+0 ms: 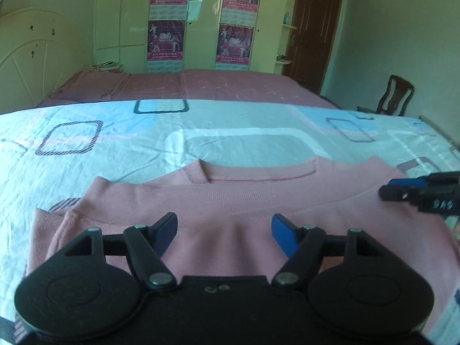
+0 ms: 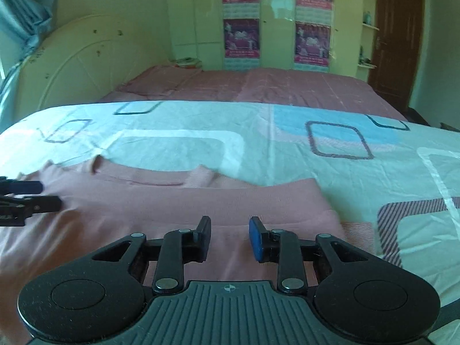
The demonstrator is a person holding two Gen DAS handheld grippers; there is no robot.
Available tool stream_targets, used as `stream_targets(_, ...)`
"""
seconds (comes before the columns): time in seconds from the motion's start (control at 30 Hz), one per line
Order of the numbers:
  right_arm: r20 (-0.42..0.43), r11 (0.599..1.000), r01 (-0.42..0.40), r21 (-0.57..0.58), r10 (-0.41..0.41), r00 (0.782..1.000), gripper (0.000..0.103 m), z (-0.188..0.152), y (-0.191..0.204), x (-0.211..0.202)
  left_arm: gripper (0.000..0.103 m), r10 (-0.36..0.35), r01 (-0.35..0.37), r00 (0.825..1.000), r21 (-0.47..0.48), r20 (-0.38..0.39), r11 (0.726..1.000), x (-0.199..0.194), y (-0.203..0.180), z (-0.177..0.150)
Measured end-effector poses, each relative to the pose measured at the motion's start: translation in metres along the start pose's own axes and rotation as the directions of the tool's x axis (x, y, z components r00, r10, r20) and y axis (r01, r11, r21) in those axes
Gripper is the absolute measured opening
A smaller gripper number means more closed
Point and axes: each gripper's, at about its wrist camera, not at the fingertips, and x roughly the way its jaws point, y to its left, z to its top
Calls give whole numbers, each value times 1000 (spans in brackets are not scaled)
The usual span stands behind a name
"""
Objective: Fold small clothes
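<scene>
A pink knit sweater (image 1: 230,201) lies flat on the patterned bedsheet, its neckline toward the far side; it also shows in the right wrist view (image 2: 149,210). My left gripper (image 1: 224,230) is open and hovers just over the sweater's near part, nothing between its fingers. My right gripper (image 2: 230,235) is open too, over the sweater's right part near its edge. The right gripper also shows at the right edge of the left wrist view (image 1: 394,191), and the left gripper shows at the left edge of the right wrist view (image 2: 43,195).
The sheet (image 1: 115,143) is white and light blue with square outlines. Beyond it lies a pink bedspread (image 1: 201,86), a cream headboard (image 1: 26,57) at left, wardrobes with posters (image 1: 166,20), a brown door (image 1: 316,28) and a wooden chair (image 1: 394,95) at right.
</scene>
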Motion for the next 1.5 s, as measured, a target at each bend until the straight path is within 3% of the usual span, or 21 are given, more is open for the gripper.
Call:
stream_targets(0.13, -57, 995, -78, -63, 75, 996, 30, -23, 37, 7, 72, -61, 62, 997, 18, -42, 998, -1, -29, -16)
stream_targets(0.23, -55, 995, -56, -85, 51, 997, 30, -31, 41, 11, 73, -10, 19, 997, 121, -70, 992, 8, -42, -33)
stream_targets(0.33, -54, 999, -22, -35, 20, 998, 30, -27, 22, 2, 73, 36, -28, 998, 135, -56, 990, -2, -32, -31)
stream_targets(0.4, -52, 1000, 18, 3, -17, 998, 30, -30, 0, -8, 73, 48, -44, 997, 78, -54, 996, -9, -12, -33)
stream_targets(0.57, -100, 973, 183, 141, -170, 980, 29, -55, -71, -43, 74, 181, -181, 982, -3, -56, 983, -31, 44, -53)
stream_targets(0.67, -88, 972, 167, 165, -154, 984, 24, -64, -85, -58, 74, 182, -184, 982, -46, -45, 982, -42, 61, -59)
stream_targets(0.73, -76, 969, 190, 160, -179, 981, 25, -56, -75, -65, 71, 203, -205, 978, -43, -52, 978, -46, 51, -52)
stream_targets(0.8, -11, 974, 159, 160, -159, 987, 26, -48, -53, -75, 71, 155, -155, 988, -42, -13, 987, -53, 33, -46)
stream_targets(0.87, 25, 986, 108, 126, -112, 993, 49, -42, -23, -78, 71, 108, -107, 994, -20, 8, 994, -56, 7, -44)
stream_targets(1.03, -23, 997, -29, -69, 28, 999, 48, -46, 63, -52, 71, 44, -43, 998, 12, -51, 999, -36, -49, -55)
stream_targets(1.1, -84, 992, -18, -123, 8, 996, 48, -57, 81, -37, 72, 77, -74, 993, 39, -86, 996, -28, -62, -66)
stream_targets(1.17, -86, 989, 8, -149, -21, 996, 48, -69, 88, -31, 72, 105, -99, 991, 72, -81, 992, -29, -69, -71)
stream_targets(1.27, -103, 983, 3, -186, -22, 994, 48, -75, 92, -41, 72, 91, -88, 993, 40, -75, 995, -42, -64, -72)
stream_targets(1.5, -123, 991, 38, -127, -54, 991, 48, -91, 54, -63, 73, 147, -143, 986, 53, -77, 988, -66, -36, -95)
